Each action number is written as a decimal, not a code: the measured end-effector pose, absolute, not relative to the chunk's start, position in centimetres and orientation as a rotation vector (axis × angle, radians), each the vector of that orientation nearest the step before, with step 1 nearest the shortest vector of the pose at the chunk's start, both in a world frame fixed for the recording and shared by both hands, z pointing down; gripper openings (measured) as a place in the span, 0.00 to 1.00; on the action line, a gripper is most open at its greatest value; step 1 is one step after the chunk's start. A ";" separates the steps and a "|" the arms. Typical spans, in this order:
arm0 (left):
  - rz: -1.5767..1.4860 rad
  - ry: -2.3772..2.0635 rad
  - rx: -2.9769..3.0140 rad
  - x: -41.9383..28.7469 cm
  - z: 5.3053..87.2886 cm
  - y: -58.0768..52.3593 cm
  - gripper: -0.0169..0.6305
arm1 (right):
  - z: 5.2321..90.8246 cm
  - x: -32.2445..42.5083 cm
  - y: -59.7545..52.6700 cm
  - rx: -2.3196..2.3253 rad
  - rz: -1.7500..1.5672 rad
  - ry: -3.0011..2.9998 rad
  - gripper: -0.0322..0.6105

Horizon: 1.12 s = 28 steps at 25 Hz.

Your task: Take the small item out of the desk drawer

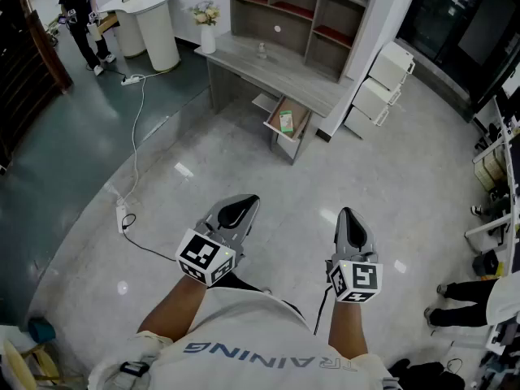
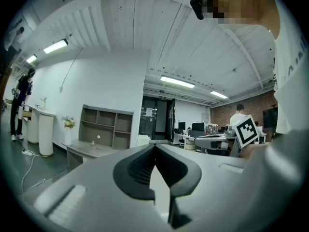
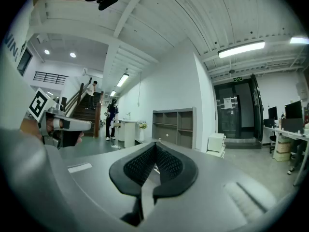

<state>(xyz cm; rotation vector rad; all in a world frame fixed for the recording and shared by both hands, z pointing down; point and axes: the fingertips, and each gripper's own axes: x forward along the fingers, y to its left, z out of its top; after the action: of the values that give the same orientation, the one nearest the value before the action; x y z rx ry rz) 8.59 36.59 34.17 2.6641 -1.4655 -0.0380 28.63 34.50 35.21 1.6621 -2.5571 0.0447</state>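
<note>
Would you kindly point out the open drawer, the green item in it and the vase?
drawer [image 1: 300, 115], head view, bare wooden inside.
green item [image 1: 286, 121], head view, middle of its top face.
vase [image 1: 208, 41], head view, white body below the flowers.

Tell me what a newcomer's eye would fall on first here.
Low in the head view, two tools with marker cubes stand out: the left tongs and the right tongs, both shut and empty, held over the pale floor. Beyond them, the grey desk by the wall has its drawer standing open, with a small green item lying inside.
</note>
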 end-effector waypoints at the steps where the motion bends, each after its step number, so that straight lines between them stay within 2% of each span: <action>1: -0.038 -1.467 2.661 8.5 34.3 36.9 0.03 | 35.3 28.5 34.7 1.660 0.044 -2.557 0.07; 19: -0.038 -1.466 2.616 6.6 35.3 39.1 0.03 | 36.2 26.8 36.4 1.629 0.093 -2.601 0.07; 28: -0.049 -1.456 2.601 2.9 35.6 35.7 0.03 | 37.1 23.1 32.7 1.622 0.131 -2.585 0.07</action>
<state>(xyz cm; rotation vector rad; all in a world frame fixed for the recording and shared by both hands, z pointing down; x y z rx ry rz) 2.94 35.74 35.58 2.6010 -1.4558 -0.0492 23.08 32.69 37.06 1.6223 -2.5851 0.1312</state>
